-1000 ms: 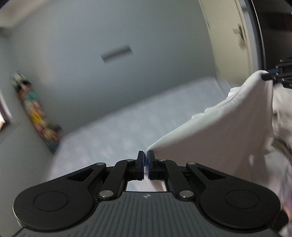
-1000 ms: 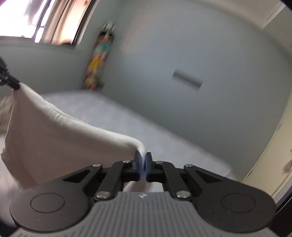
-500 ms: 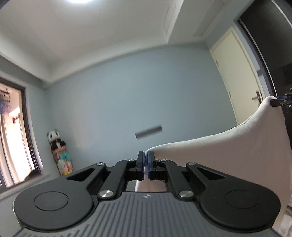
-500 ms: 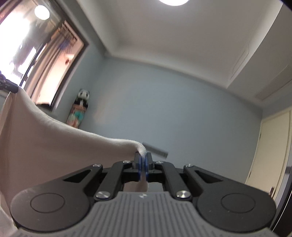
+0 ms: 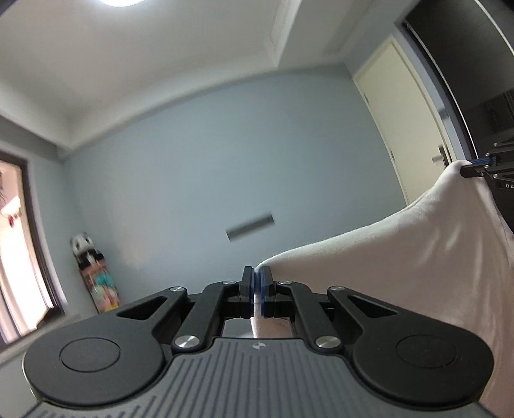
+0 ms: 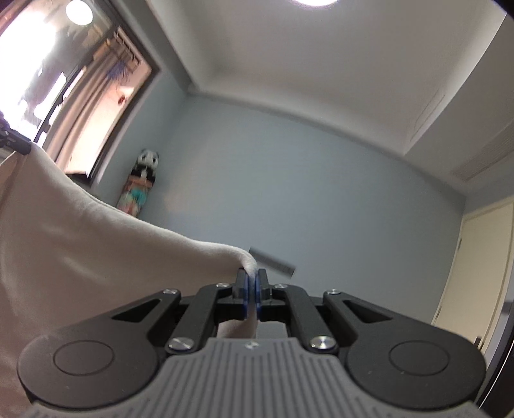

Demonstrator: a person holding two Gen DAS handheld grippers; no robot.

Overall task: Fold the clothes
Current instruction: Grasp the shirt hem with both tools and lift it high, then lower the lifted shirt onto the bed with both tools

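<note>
A pale blue wall (image 5: pixel 180 180) fills most of both wrist views, under a white ceiling (image 6: pixel 321 74) with a round ceiling light (image 6: pixel 316 1) glowing at the top edge. A bright window (image 6: pixel 64 80) with curtains sits on the left side of the room, and a cream door (image 5: pixel 408 106) stands on the right. Held up in the air between the two grippers is a white garment (image 5: pixel 401 257), its top edge stretched and sagging slightly from one pinch point to the other, the rest of the cloth hanging down below. The left gripper (image 5: pixel 256 284) is clamped tight on one corner of the garment, the fabric caught between its blue-lined pads. The right gripper (image 6: pixel 251 292) is likewise closed on the opposite corner, with a small tuft of cloth poking up above its pads. Each gripper shows at the far edge of the other's view, gripping its end of the cloth. A colourful skateboard (image 5: pixel 98 283) with a panda design at its top leans upright against the wall near the window. A small dark rectangular vent (image 5: pixel 250 226) is set low in the wall, blurred.
</note>
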